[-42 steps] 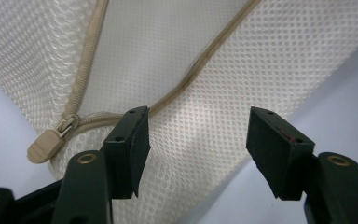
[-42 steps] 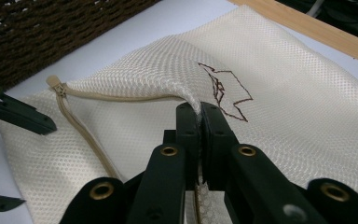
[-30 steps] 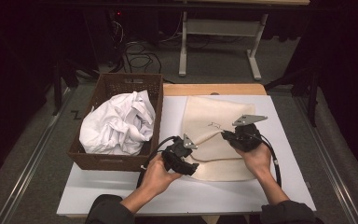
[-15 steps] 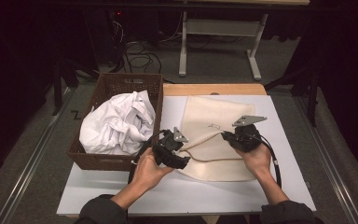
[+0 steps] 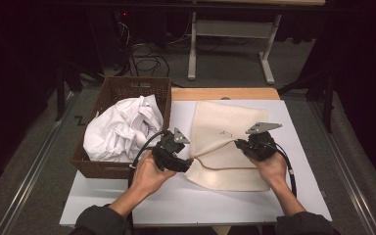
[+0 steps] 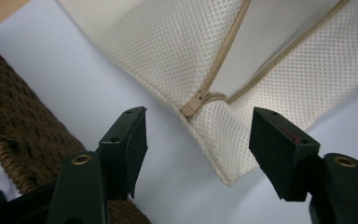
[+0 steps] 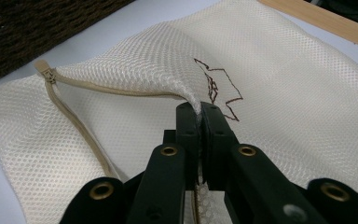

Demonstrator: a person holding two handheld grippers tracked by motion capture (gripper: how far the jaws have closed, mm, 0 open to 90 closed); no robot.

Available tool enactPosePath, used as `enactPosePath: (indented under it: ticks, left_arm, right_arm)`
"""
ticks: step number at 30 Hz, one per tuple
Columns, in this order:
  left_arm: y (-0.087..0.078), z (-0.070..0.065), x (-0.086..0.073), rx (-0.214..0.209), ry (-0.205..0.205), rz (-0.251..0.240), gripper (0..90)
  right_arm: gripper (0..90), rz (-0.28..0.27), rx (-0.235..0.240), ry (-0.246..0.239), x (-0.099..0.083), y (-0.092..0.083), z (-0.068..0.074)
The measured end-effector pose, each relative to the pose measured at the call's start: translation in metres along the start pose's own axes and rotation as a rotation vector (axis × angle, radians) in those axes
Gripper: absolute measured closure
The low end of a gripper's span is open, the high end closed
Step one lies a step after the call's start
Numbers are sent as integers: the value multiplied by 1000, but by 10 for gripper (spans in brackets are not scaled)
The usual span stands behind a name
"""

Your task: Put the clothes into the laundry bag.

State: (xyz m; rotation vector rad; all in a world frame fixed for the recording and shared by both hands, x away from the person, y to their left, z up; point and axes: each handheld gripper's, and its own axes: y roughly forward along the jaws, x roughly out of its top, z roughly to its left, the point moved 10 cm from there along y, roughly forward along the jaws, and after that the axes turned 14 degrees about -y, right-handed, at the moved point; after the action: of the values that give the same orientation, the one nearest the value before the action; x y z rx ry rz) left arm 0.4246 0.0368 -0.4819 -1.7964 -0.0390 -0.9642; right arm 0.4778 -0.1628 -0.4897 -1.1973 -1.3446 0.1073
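A cream mesh bag (image 5: 230, 132) lies flat on the white table (image 5: 176, 200). Its tan zip runs between the two grippers. My right gripper (image 5: 240, 145) is shut on the bag's upper edge beside the zip and lifts it into a small ridge (image 7: 199, 112). A brown stitched mark (image 7: 216, 88) sits just beyond its jaws. My left gripper (image 5: 185, 164) is at the bag's near left corner, beside the basket. Its jaws stand open (image 6: 200, 133). The zip pull (image 6: 193, 103) and the bag's corner lie just ahead of them, untouched.
A brown wicker basket (image 5: 127, 88) at the table's left holds crumpled white cloth (image 5: 120, 129). It stands close to my left gripper. A wooden strip (image 5: 225, 93) edges the table's far side. Cables and a desk frame are on the floor beyond.
My left gripper has moved left toward the basket and slightly up. The zip line between the grippers now shows as a longer open slit. The right gripper has kept still.
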Motion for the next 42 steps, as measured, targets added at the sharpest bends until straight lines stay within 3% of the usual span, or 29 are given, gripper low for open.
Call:
enactPosePath:
  ticks: [7, 16, 29, 38, 42]
  left_arm:
    - [-9, 9, 0, 29, 4, -7, 367]
    - [-28, 25, 7, 36, -28, -24, 328]
    - [-46, 54, 4, 63, -100, -17, 308]
    - [-58, 76, 8, 123, -127, -17, 288]
    - [-62, 89, 7, 140, -161, -9, 266]
  right_arm:
    - [881, -1, 0, 1, -2, -1, 0]
    - [880, 3, -3, 10, -4, -3, -1]
    - [879, 5, 2, 2, -6, -2, -1]
    - [879, 0, -3, 5, -7, -3, -3]
    - [879, 2, -1, 8, -8, -3, -4]
